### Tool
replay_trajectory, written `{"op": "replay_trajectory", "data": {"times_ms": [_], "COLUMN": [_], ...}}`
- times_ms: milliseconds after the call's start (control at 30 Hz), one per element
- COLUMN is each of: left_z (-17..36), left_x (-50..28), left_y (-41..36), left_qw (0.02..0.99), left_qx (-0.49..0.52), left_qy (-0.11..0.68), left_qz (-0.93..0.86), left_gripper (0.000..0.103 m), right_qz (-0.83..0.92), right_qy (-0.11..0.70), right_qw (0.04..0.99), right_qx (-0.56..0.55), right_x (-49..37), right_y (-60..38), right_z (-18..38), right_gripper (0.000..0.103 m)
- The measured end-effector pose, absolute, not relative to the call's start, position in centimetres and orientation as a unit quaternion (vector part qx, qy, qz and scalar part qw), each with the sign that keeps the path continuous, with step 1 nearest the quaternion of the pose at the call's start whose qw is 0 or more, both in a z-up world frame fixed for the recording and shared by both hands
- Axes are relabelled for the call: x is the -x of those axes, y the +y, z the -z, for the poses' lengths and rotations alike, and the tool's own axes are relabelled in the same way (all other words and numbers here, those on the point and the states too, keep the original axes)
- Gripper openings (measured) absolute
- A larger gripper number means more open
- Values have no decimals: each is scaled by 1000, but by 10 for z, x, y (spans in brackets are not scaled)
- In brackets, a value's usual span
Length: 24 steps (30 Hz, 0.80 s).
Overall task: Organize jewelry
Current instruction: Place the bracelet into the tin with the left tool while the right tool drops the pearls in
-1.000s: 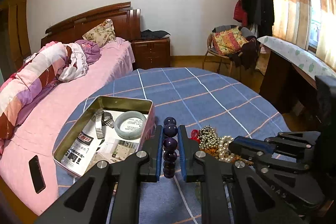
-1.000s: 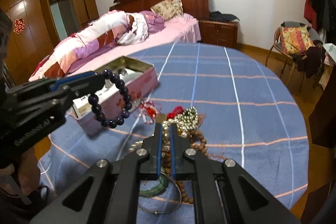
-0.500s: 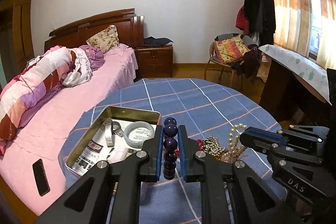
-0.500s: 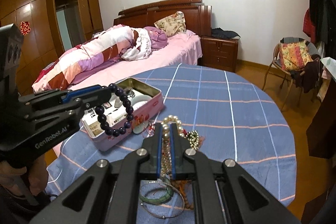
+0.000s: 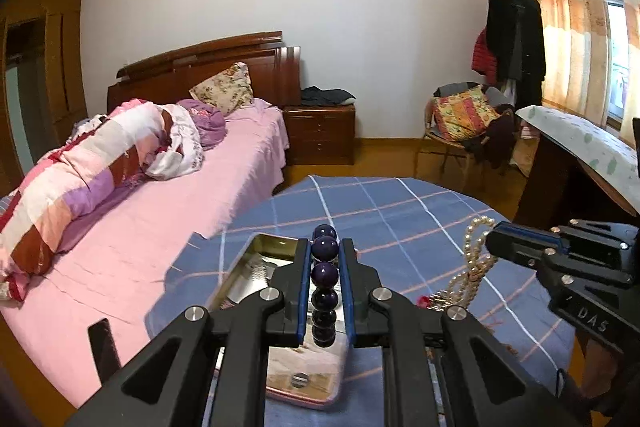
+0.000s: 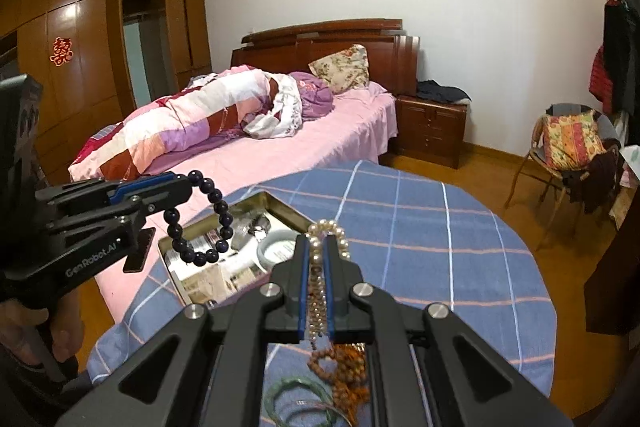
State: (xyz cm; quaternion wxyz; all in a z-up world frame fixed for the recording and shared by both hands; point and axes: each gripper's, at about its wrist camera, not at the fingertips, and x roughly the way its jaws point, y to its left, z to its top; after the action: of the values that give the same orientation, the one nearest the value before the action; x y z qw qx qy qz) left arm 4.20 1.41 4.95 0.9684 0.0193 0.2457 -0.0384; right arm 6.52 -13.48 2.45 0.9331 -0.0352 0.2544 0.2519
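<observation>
Pearl necklace (image 6: 322, 259) is dangling from the right gripper (image 6: 317, 263)'s pinching fingers and could be snagging the wooden beads (image 6: 344, 375), while the left gripper (image 5: 325, 263) is clamping the purple bead bracelet (image 5: 324, 279) over the tin (image 6: 240, 205).

Tin (image 6: 280, 203) sits on the surface (image 6: 460, 247) by the bed (image 6: 320, 143); bangle (image 6: 276, 249) inside, beads (image 6: 348, 375) piled nearer.

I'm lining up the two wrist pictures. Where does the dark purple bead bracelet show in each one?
Left wrist: dark purple bead bracelet bottom centre, edge-on, clamped in the left tool.
Right wrist: bracelet at left, hanging as a loop from that tool.
Shared landmark: open tin box on the blue tablecloth.
</observation>
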Motion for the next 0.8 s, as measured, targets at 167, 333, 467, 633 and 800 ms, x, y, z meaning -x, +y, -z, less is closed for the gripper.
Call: {"op": "replay_trajectory", "data": {"times_ms": [167,333,467,633,800], "left_z": [-49,-42,-37,-31,-25], "left_x": [-51,-62,-68,-78,-84], "left_y": [28,40,49,60,66], "left_qw": [968,966,965,962,960], "left_qx": [-21,-19,-17,-13,-12], "left_qy": [248,257,263,272,278], "left_qz": [21,11,6,-3,-11], "left_gripper": [13,13,13,13,13], "right_qz": [-265,-276,-287,-297,-305], "right_qy": [249,246,248,253,261], "right_qw": [931,928,924,920,914], "right_qx": [39,44,40,47,54], "right_x": [-70,-76,-80,-84,-87], "right_y": [-121,-107,-96,-81,-69], "right_z": [-30,-34,-35,-32,-26], "right_gripper": [9,9,9,9,9]}}
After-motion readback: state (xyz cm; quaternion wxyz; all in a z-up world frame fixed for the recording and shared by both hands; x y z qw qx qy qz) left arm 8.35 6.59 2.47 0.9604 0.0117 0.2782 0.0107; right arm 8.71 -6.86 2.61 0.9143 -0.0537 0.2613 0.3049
